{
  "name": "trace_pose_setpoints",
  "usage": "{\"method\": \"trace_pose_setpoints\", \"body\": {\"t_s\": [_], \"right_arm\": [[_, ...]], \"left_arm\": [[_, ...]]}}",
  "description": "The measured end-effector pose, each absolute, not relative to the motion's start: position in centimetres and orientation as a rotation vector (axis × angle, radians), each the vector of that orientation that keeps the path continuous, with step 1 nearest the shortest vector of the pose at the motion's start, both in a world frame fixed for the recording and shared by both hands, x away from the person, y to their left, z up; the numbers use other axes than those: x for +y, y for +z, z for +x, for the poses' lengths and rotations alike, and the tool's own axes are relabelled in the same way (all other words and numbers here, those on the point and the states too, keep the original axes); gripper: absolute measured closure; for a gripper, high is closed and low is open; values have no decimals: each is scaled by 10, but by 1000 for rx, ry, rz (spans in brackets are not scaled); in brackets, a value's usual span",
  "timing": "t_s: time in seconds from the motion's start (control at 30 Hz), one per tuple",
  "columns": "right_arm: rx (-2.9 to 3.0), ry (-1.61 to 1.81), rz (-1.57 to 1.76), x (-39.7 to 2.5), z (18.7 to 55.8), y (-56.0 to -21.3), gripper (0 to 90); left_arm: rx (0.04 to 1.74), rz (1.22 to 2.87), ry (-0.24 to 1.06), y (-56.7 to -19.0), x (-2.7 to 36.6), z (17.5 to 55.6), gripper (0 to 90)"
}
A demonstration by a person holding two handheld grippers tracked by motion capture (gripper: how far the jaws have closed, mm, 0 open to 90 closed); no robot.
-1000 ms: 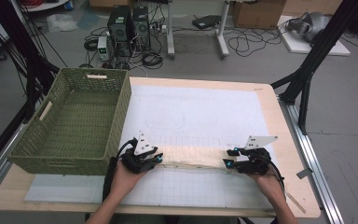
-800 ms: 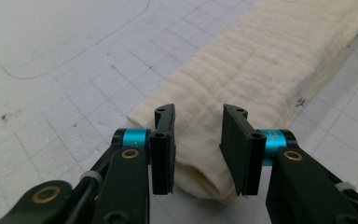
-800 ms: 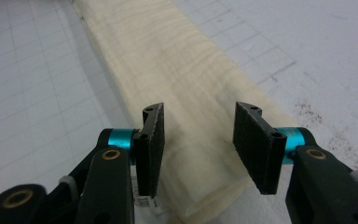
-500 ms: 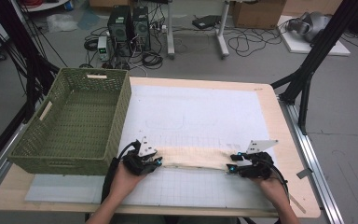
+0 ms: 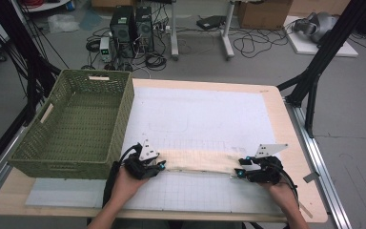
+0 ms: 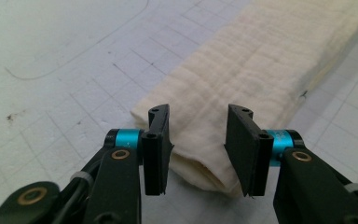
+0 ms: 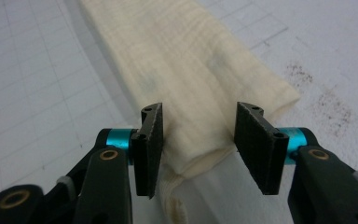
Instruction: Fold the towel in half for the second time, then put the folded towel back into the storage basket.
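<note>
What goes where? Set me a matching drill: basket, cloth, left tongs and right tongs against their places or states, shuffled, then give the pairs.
Things:
1. basket
2. cloth
3. left tongs
4. right tongs

Places or states:
A. open at the cloth's right end
B. folded into a long cream strip on the mat
C. green, at the table's left side
D. open at the cloth's left end

Pairs: 1-C, 2-B, 3-D, 4-A
</note>
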State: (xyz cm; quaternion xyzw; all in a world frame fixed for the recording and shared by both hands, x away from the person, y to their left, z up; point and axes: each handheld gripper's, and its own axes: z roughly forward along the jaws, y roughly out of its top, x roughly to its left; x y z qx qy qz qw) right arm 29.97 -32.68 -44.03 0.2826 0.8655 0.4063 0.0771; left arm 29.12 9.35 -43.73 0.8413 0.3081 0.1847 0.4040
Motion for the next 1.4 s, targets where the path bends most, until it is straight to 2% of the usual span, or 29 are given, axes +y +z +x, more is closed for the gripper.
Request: {"method": "trace_pose_setpoints", "body": {"t_s": [0.37, 0.93, 1.4], "right_arm": [[2545, 1327, 796, -312, 299, -428, 471], [2521, 1330, 861, -316, 301, -430, 365], [2499, 1297, 906, -317, 302, -431, 354]], "left_arm": [[743, 2071, 444, -431, 99, 289, 553], [750, 2052, 431, -430, 100, 289, 507], [759, 2058, 433, -430, 102, 290, 499]]}}
